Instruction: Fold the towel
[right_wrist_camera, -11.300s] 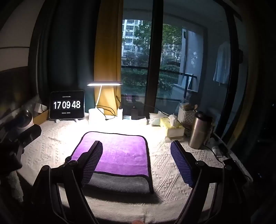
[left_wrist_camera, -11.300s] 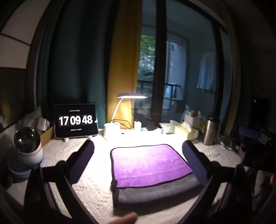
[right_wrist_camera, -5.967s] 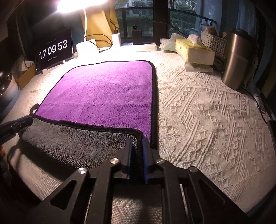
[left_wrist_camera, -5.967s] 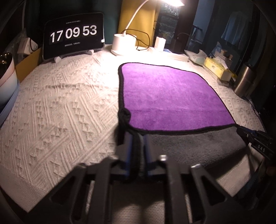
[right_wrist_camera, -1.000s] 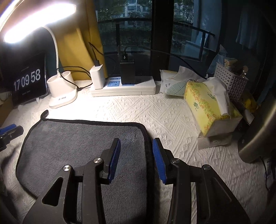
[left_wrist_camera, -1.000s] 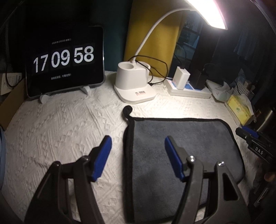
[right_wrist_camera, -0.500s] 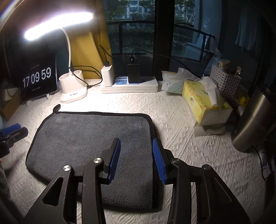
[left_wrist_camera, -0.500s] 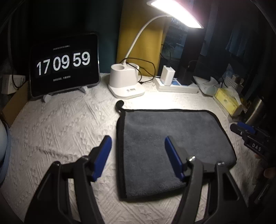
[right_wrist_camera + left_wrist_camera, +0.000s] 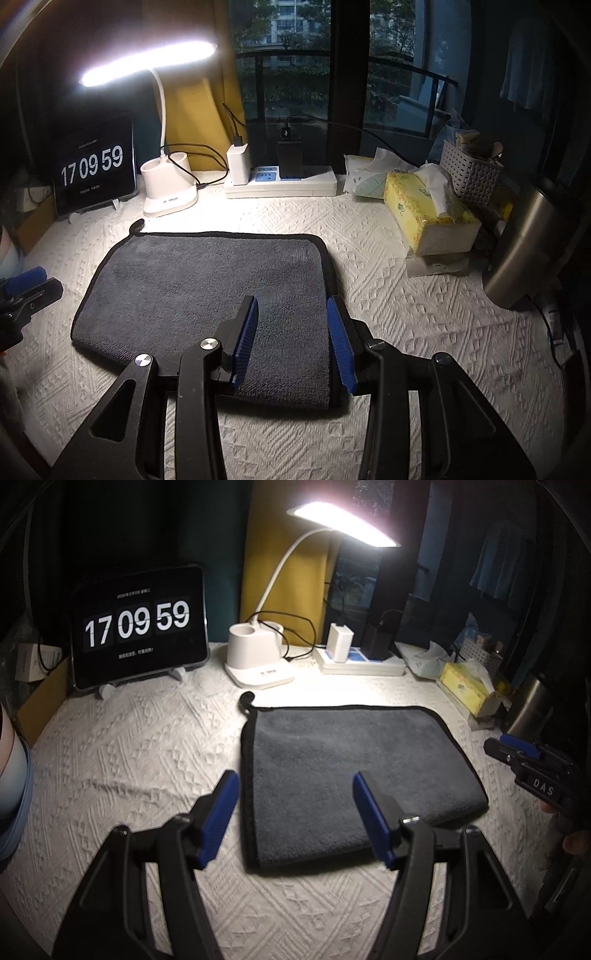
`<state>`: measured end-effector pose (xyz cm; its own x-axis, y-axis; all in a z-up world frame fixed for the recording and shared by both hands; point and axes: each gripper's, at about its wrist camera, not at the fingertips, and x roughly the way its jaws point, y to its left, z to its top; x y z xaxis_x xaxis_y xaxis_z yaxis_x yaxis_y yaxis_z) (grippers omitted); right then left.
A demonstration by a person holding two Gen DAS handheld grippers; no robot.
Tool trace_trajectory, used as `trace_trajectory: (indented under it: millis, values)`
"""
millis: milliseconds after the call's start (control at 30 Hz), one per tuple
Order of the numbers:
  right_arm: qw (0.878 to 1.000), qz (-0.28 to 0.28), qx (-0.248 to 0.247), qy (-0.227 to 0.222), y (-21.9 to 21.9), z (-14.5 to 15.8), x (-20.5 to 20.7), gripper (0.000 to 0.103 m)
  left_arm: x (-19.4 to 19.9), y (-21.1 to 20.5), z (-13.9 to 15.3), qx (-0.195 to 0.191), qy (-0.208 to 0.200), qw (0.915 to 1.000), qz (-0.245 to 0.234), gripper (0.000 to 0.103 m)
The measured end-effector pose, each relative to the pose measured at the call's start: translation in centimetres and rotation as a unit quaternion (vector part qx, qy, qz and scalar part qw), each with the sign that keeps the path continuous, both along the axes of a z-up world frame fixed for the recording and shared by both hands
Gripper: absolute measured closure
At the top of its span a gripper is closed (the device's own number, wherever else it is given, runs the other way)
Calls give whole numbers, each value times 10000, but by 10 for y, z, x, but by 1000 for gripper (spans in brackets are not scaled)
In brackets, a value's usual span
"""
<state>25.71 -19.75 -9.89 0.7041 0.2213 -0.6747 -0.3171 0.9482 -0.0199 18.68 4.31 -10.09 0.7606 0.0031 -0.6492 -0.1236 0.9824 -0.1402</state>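
Note:
The towel (image 9: 351,764) lies folded in half on the white textured tablecloth, grey side up, black trim around it and a hanging loop at its far left corner. It also shows in the right wrist view (image 9: 207,284). My left gripper (image 9: 295,794) is open and empty, held above the towel's near left part. My right gripper (image 9: 291,317) is open and empty above the towel's near right corner; it shows at the right edge of the left wrist view (image 9: 532,764). The left gripper's tip shows at the left edge of the right wrist view (image 9: 26,284).
Along the back stand a tablet clock (image 9: 138,626), a lit desk lamp (image 9: 258,657) and a power strip (image 9: 280,182). On the right are a yellow tissue box (image 9: 428,214), a white basket (image 9: 469,173) and a steel flask (image 9: 517,254). A cup (image 9: 11,760) sits at far left.
Both grippers have pulled back and up from the folded towel, so more of it and the table shows. The towel has not moved.

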Motion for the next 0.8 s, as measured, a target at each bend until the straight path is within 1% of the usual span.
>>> trace_trajectory:
  millis: [233, 333, 367, 567, 800]
  values:
    - [10000, 19, 21, -43, -3, 4, -18, 62, -20, -6, 7, -37, -123, 9999, -46, 37]
    - [10000, 24, 23, -64, -5, 5, -26, 62, -26, -7, 8, -87, -143, 9999, -41, 29]
    - [10000, 24, 25, -74, -5, 6, -29, 62, -28, -7, 8, -98, -144, 9998, -35, 28]
    - [9999, 23, 30, -128, -8, 10, -43, 62, -39, -11, 9, -119, -144, 9998, -50, 28]
    - [9998, 46, 49, -193, -8, 14, -61, 62, -57, -23, 8, -172, -135, 9994, -271, 28]
